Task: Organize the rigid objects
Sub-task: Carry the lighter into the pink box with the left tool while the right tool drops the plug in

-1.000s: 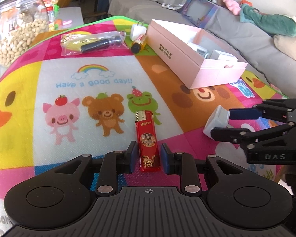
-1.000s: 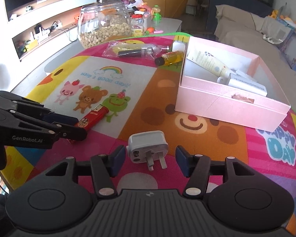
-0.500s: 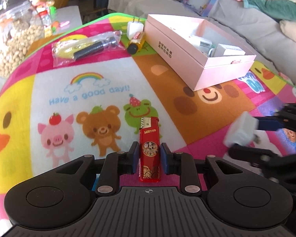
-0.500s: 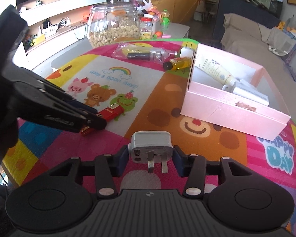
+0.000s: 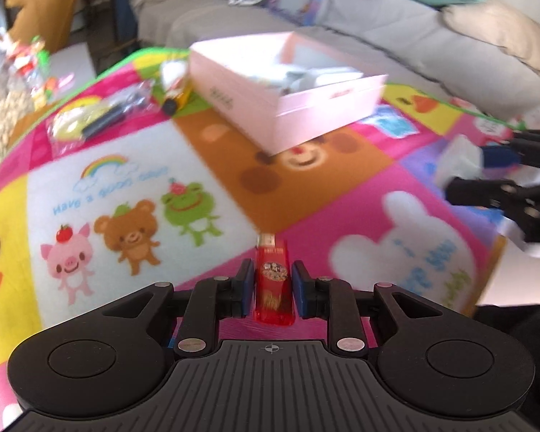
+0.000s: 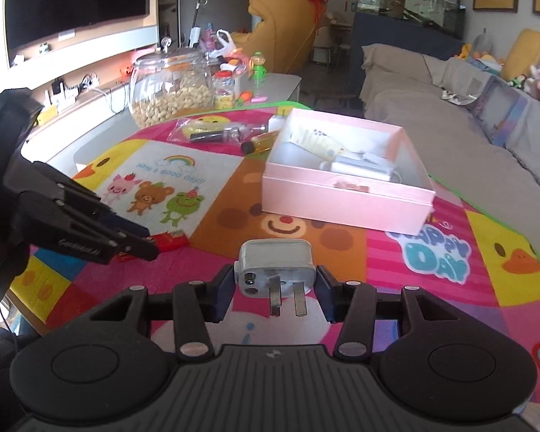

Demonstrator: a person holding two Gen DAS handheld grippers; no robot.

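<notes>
Red lighter [image 5: 273,280]: nearest thing in my left wrist view, pinched between the blue pads of my left gripper [image 5: 272,289], metal head pointing to 12 o'clock, body off the mat.
White plug adapter [image 6: 274,265]: nearest thing in my right wrist view, clamped by my right gripper [image 6: 275,286], both pads against its sides, its two flat prongs pointing back at the camera towards 6 o'clock.
Left gripper seen from the right: at 9 o'clock, its dark fingers closed on the red lighter end [image 6: 169,241] above the mat.
Right gripper seen from the left: at 3 o'clock, blurred, white adapter [image 5: 459,160] between its fingers.
Cartoon mat [image 6: 396,252]: bright patchwork under both tools, with pig, bear and frog prints at 10 o'clock.
Pink box [image 6: 345,203]: open, past the adapter at 12 to 1 o'clock, resting on the mat; a cream tube [image 6: 315,142] and white items lie inside.
Small amber bottle [image 6: 259,143]: on its side, just beside the box's far left corner, at 11 o'clock.
Clear bag [image 6: 212,131]: left of the bottle, holding dark and yellow pieces.
Glass jar [image 6: 171,90]: beyond the mat's far edge at 11 o'clock, part filled with pale nuts.
Grey sofa [image 6: 450,136]: farthest, from 1 to 3 o'clock.
</notes>
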